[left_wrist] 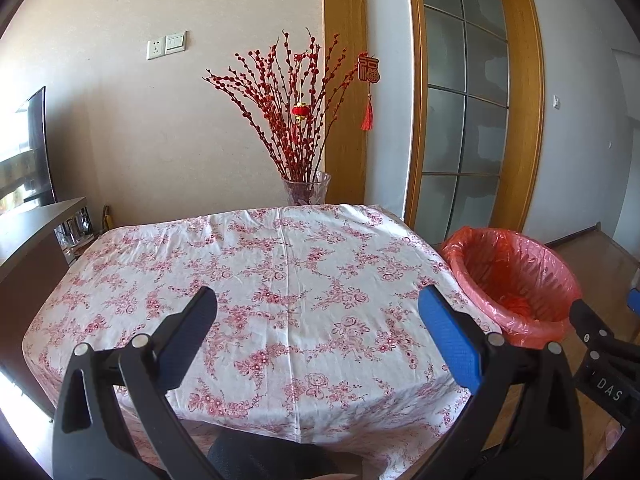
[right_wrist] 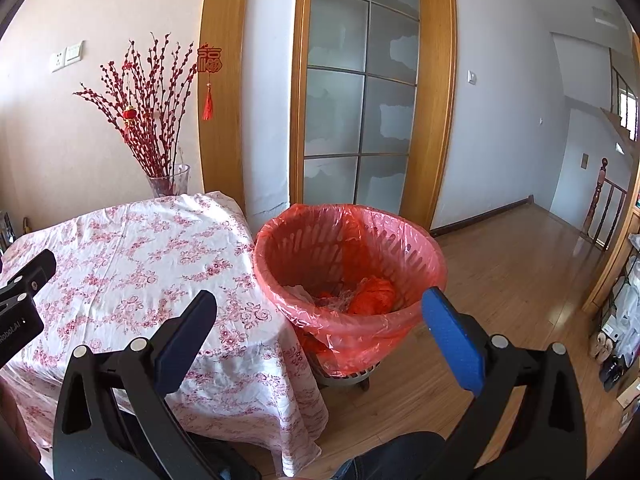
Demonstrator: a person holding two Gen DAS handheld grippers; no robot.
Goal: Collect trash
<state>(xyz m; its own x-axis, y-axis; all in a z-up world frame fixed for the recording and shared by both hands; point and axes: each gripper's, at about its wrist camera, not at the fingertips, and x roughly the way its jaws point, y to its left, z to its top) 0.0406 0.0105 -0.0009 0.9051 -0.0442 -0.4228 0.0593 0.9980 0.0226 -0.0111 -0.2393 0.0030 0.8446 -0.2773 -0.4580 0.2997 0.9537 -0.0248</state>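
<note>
Left gripper [left_wrist: 318,312]: jaws spread wide, empty, poised above the near part of the tablecloth.
Right gripper [right_wrist: 320,314]: jaws spread wide, empty, aimed across the table corner toward the waste bin.
Trash [right_wrist: 360,294]: crumpled orange plastic and pale wrappers, lying at the bottom of the bin; none visible on the table.
Handling, judged: light, soft, crushable, somewhat slippery film; best pinched at a bunched fold, not a flat face.
Waste bin [right_wrist: 408,240]: slatted basket lined with a thin red bag, standing on the floor just beside the table's right edge.
Surface: table under a white tablecloth [left_wrist: 280,264] with pink floral print, creased, draping over the edges; likely to drag if snagged.
Room: glass vase of red branches [left_wrist: 306,190] behind the table, frosted-glass door [left_wrist: 464,120] in a wood frame, wooden floor [right_wrist: 520,264].
</note>
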